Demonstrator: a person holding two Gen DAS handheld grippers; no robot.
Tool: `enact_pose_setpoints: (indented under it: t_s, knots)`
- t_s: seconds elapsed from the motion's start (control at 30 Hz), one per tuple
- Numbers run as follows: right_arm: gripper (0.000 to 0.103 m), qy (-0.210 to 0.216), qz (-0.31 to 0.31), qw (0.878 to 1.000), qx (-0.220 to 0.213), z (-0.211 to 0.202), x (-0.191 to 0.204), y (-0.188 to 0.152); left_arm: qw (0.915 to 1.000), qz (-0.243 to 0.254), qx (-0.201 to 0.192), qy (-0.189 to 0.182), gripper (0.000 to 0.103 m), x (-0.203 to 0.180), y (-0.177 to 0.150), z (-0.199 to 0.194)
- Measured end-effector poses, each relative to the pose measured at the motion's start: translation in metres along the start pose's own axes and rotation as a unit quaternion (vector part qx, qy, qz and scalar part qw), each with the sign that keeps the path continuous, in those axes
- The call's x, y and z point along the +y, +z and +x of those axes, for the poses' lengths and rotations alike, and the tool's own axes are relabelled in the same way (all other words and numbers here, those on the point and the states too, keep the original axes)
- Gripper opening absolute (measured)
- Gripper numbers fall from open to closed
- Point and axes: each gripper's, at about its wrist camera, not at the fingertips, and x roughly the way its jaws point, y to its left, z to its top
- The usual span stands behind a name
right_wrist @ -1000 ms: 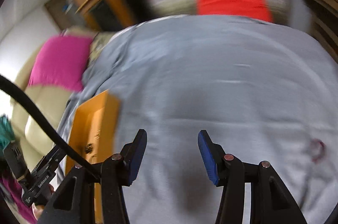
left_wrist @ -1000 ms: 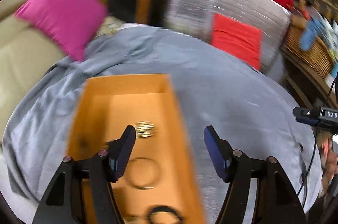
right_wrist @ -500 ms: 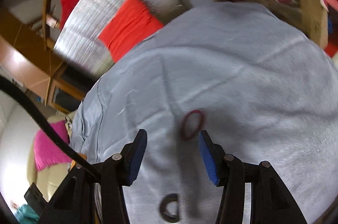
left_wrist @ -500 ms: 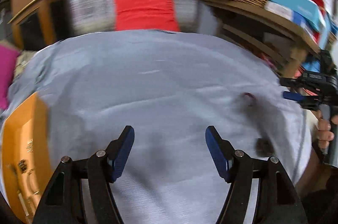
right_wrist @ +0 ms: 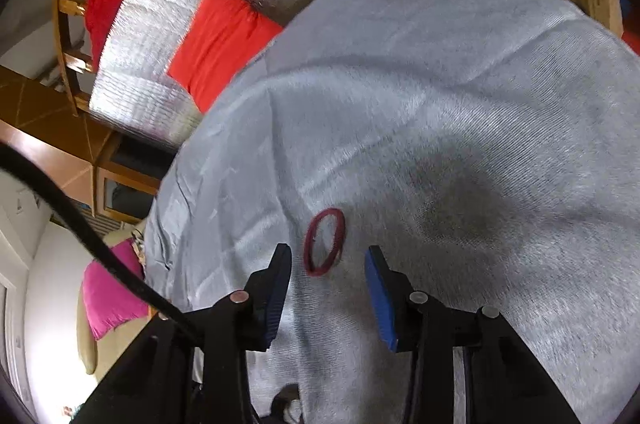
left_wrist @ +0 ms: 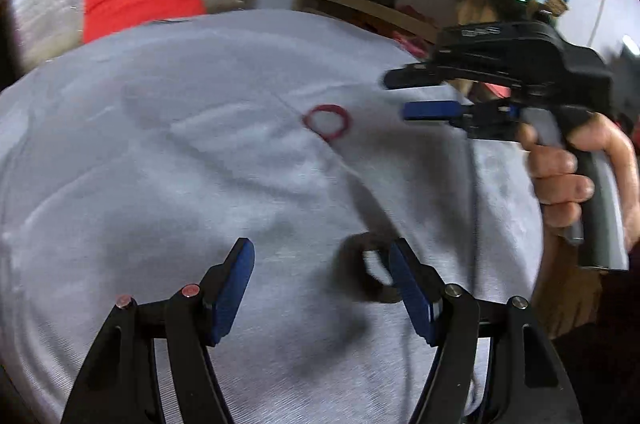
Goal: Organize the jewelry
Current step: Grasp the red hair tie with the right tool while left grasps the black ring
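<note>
Bangle, thin dark-red ring (right_wrist: 324, 242), lying flat on grey cloth-covered bench (right_wrist: 480, 104) just ahead of right hand-held gripper (right_wrist: 326, 298), whose empty jaws are closing; likely light, rigid, slippery; best pinched across one rim; left hand-held gripper (left_wrist: 320, 288) open, empty.

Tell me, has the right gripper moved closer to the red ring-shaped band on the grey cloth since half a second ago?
Yes. The right gripper has advanced toward the red ring-shaped band, which now lies nearly between its closing jaws on the grey cloth.

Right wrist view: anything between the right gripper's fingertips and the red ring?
Nothing. Only bare grey cloth separates the closing right gripper from the red ring, which lies just ahead between the fingers.
</note>
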Motion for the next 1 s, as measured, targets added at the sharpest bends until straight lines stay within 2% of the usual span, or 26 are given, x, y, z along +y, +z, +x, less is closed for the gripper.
enact_pose_setpoints:
  t_s: [0.1,0.13,0.17,0.2,0.23,0.3,0.4,0.53,0.6,0.77,0.87,1.0]
  knots:
    - [0.042,-0.005,0.002,1.0,0.007,0.011,-0.001,0.003,0.9998,0.001,0.002,-0.018,0.071,-0.003,0.002,0.008]
    - [0.042,-0.007,0.004,1.0,0.006,0.014,-0.002,0.004,0.9995,-0.001,0.004,-0.03,0.067,-0.003,0.002,0.01]
    - [0.042,-0.008,0.006,1.0,0.006,0.016,-0.001,0.004,0.9992,-0.003,0.005,-0.04,0.062,-0.004,0.002,0.01]
    - [0.042,-0.008,0.008,1.0,0.006,0.018,-0.001,0.005,0.9985,-0.004,0.009,-0.054,0.049,-0.004,0.001,0.012]
    - [0.042,-0.007,0.01,1.0,0.009,0.023,-0.001,0.005,0.9979,-0.002,0.014,-0.063,0.045,-0.006,0.0,0.013]
    - [0.042,-0.015,0.01,1.0,0.013,0.032,0.002,0.006,0.9979,0.007,0.015,-0.063,0.042,-0.009,0.0,0.013]
    - [0.042,-0.034,-0.005,0.999,0.016,0.042,0.009,0.006,0.9973,0.011,0.017,-0.07,0.022,-0.01,0.001,0.012]
    - [0.041,-0.058,-0.018,0.998,0.014,0.051,0.017,0.006,0.9969,0.006,0.017,-0.077,0.012,-0.005,0.001,0.008]
    - [0.037,-0.075,-0.03,0.997,0.013,0.057,0.022,0.005,0.9965,0.003,0.017,-0.082,0.01,-0.003,0.002,0.007]
    - [0.007,-0.149,-0.087,0.985,0.011,0.07,0.038,-0.003,0.9964,0.002,0.013,-0.083,0.009,0.001,-0.002,-0.004]
    - [0.007,-0.158,-0.098,0.983,0.005,0.066,0.043,-0.006,0.997,-0.001,0.008,-0.077,0.008,0.006,-0.004,-0.016]
    - [0.007,-0.149,-0.096,0.984,-0.012,0.05,0.048,-0.007,0.9975,-0.014,-0.006,-0.068,0.008,0.02,-0.006,-0.032]
